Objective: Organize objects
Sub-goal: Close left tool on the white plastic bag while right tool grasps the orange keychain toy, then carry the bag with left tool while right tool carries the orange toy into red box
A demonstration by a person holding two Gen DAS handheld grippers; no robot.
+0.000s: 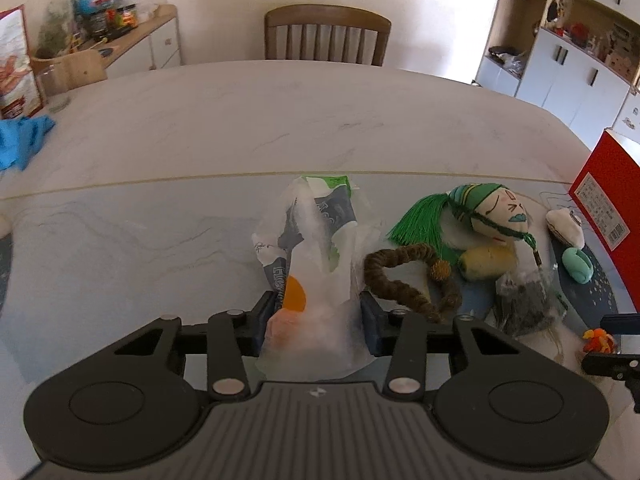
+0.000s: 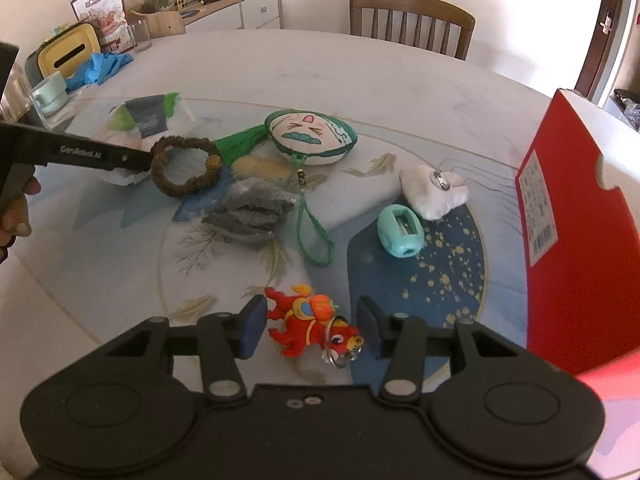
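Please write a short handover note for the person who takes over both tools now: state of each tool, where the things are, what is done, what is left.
Left tool: closed on the plastic bag, pads pressing its sides; bag lies on the mat.
Right tool: fingers either side of the red dragon keychain, a gap on the left side, so a firm grip is not clear.
On the mat: brown bead bracelet, face pouch with green tassel, grey bag, yellow piece, white pouch, teal sharpener.
Red box stands open at right.
Done: nothing visibly sorted.
Left: everything, probably into the box.
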